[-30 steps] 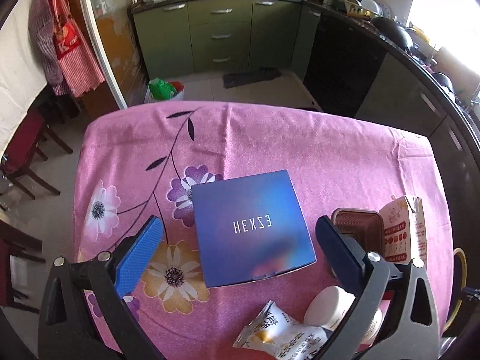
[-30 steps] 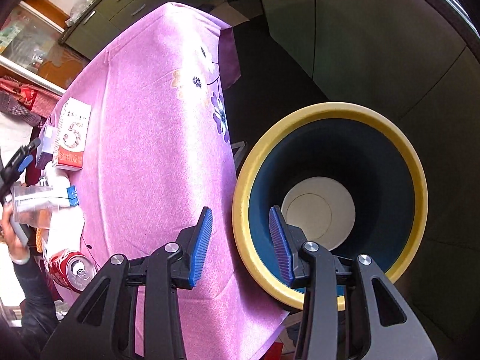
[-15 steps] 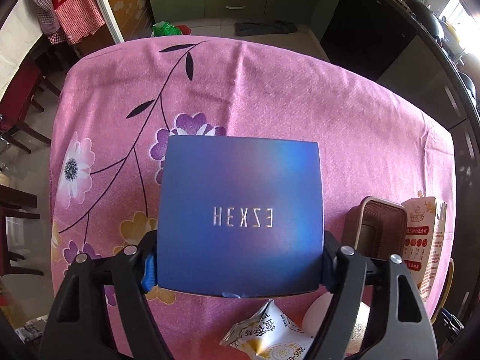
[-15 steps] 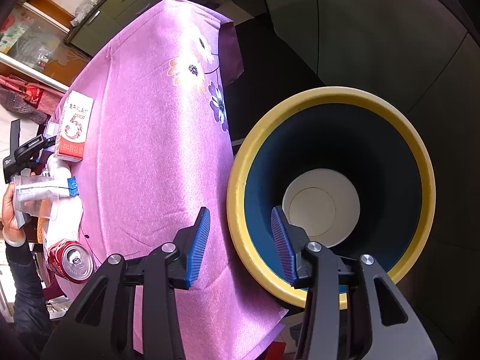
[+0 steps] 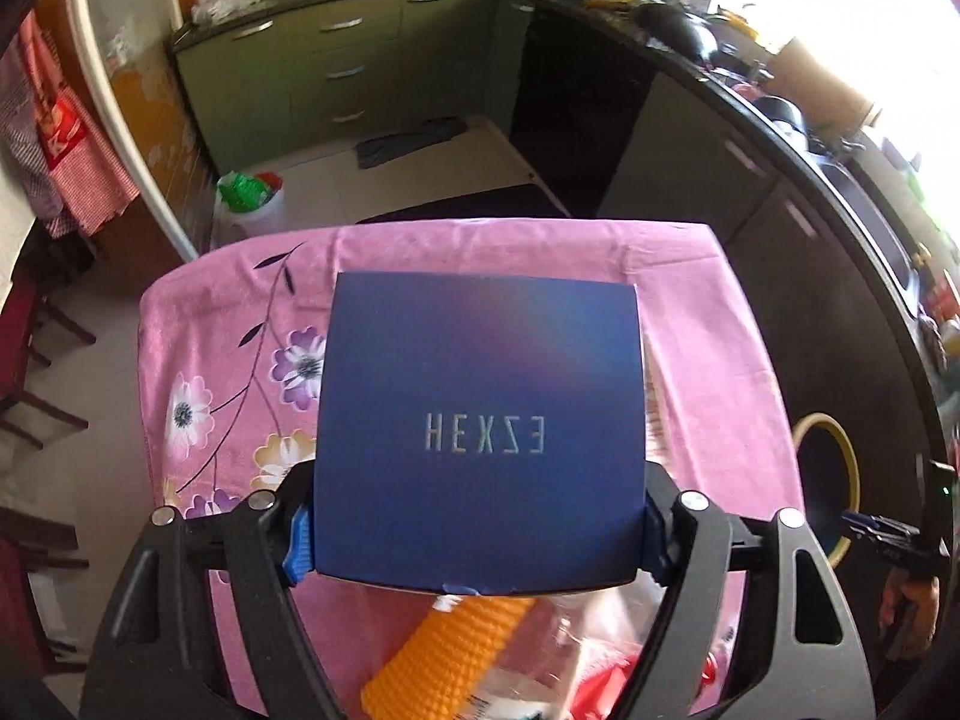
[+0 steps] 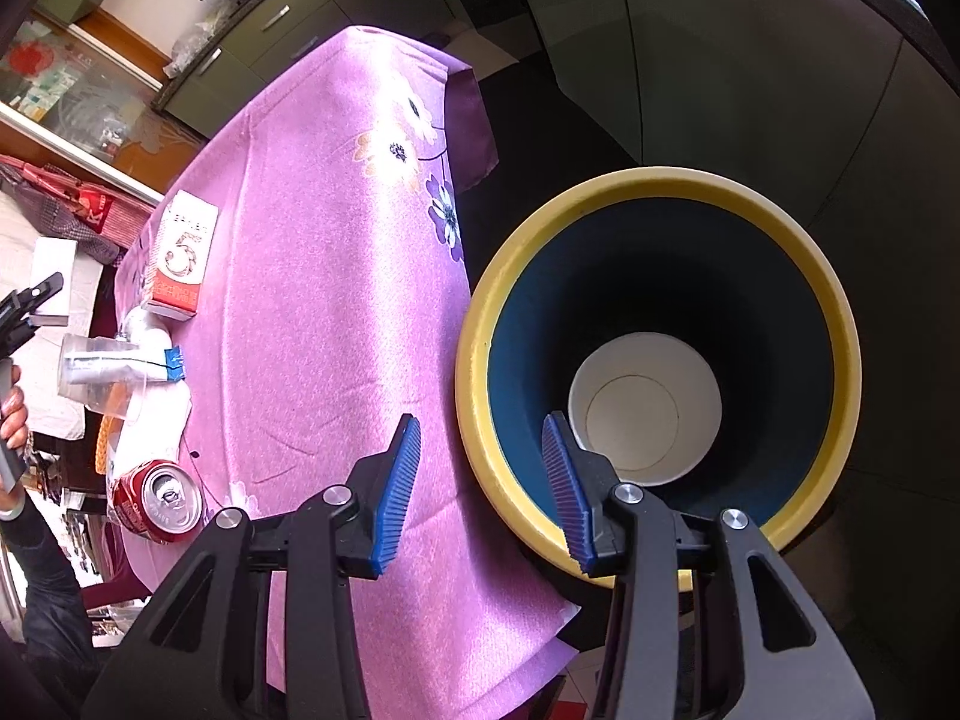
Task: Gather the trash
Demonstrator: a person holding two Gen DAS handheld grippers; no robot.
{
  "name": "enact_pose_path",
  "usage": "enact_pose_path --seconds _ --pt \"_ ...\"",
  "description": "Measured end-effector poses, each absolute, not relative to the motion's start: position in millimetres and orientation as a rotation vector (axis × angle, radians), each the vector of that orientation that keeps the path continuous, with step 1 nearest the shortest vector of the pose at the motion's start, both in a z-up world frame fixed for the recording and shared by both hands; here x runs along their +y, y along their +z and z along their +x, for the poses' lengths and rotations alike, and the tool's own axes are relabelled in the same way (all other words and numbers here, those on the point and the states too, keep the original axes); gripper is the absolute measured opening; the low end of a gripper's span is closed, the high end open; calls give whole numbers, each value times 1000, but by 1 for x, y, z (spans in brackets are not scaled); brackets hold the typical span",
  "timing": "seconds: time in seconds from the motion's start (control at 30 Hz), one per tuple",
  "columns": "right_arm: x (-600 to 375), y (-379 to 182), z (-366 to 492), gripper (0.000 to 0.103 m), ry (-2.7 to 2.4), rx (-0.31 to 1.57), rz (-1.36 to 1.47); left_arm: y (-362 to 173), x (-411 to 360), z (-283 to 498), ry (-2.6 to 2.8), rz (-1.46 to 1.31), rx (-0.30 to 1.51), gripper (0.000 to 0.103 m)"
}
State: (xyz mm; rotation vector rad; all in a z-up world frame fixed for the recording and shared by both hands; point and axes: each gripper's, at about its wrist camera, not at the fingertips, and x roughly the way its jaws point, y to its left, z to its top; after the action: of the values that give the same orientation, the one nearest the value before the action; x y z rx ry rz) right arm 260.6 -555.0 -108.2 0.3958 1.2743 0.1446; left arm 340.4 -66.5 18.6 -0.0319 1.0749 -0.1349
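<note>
My left gripper (image 5: 477,531) is shut on a flat dark blue box (image 5: 480,420) marked HEXZE and holds it lifted above the pink flowered tablecloth (image 5: 708,360). My right gripper (image 6: 480,486) is open and empty, hovering at the table's edge beside a yellow-rimmed dark blue bin (image 6: 657,192) with a white paper cup (image 6: 645,399) at its bottom. The bin also shows in the left wrist view (image 5: 831,438), right of the table. A red can (image 6: 159,501), a red-white carton (image 6: 180,258) and a clear plastic cup (image 6: 99,366) lie on the table.
An orange ribbed object (image 5: 456,648) and blurred wrappers lie under the held box. Green kitchen cabinets (image 5: 312,72) stand beyond the table, a dark counter (image 5: 750,138) to the right. Chairs (image 5: 30,372) stand at the left.
My left gripper closed on the blue box and lifted it off the table, drawing back toward the near edge. My right gripper stayed open beside the bin with only small shifts.
</note>
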Motion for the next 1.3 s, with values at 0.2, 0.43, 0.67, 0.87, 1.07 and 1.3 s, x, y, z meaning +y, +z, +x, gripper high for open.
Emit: enact_pose_path --seconds 0.2,0.43,0.67,0.87,1.07,1.3 --pt "-574 -101 221 43 134 1196 422 46 -174 297 -387 63 1056 74" --pt "-609 -91 155 43 69 1105 443 25 -335 258 -651 202 1120 74" --pt "-634 -87 97 45 30 1044 475 -29 -466 242 -748 320 1161 74" --pt "-640 -85 69 47 17 1021 487 -78 -532 254 -695 371 1160 75" --pt "-637 -83 67 48 19 1023 479 -71 -522 259 -719 332 1163 75" --pt "-607 -88 101 48 89 1046 458 14 -426 246 -804 220 989 80"
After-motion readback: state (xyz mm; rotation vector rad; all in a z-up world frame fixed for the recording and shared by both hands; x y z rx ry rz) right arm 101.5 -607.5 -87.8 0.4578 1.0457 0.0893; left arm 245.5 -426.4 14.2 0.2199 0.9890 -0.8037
